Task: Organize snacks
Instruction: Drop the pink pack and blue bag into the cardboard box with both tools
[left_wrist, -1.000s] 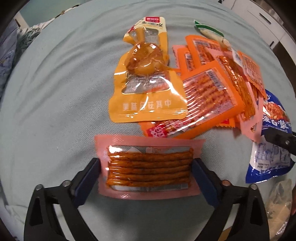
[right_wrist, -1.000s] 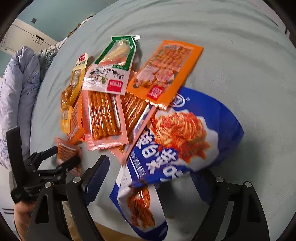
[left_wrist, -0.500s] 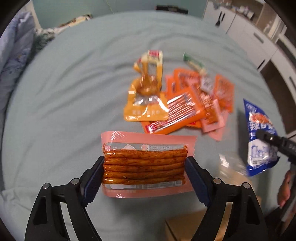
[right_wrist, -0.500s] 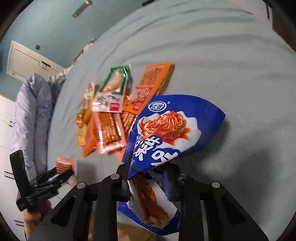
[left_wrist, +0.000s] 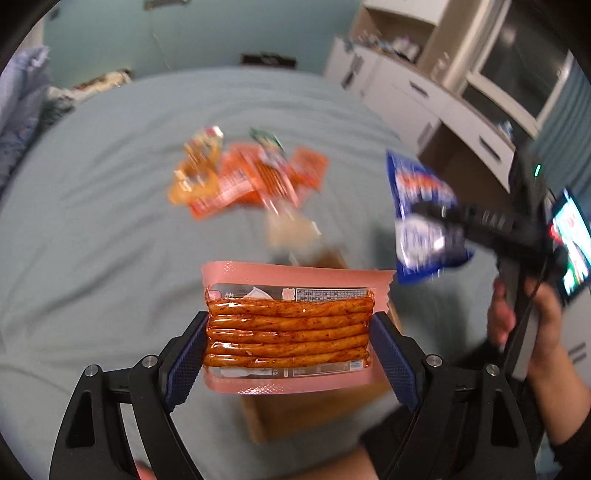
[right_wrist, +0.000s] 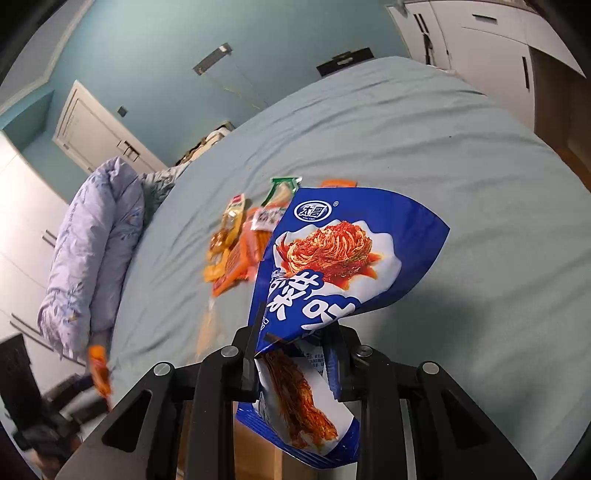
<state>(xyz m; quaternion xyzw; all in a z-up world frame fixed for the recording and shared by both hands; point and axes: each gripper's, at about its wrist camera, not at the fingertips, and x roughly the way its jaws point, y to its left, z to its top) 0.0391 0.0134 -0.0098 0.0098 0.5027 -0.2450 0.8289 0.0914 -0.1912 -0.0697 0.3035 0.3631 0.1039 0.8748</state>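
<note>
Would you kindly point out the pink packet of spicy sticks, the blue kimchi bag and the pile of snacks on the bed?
pink packet (left_wrist: 288, 332), left wrist view, on the sticks.
blue kimchi bag (right_wrist: 332, 251), right wrist view, on the printed kimchi.
snack pile (left_wrist: 236, 181), left wrist view, on an orange packet.

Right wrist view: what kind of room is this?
Most likely a bedroom: snacks lie on a wide bed with a light blue sheet, a rolled floral duvet along its edge, and white wardrobes against teal walls.

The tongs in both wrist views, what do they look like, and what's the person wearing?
Both tongs, left and right, have matte black angular arms with triangular cut-outs and silver pivot bolts. The fingers carry dark blue textured pads. The right hand shows a dark sleeve at the wrist.
</note>
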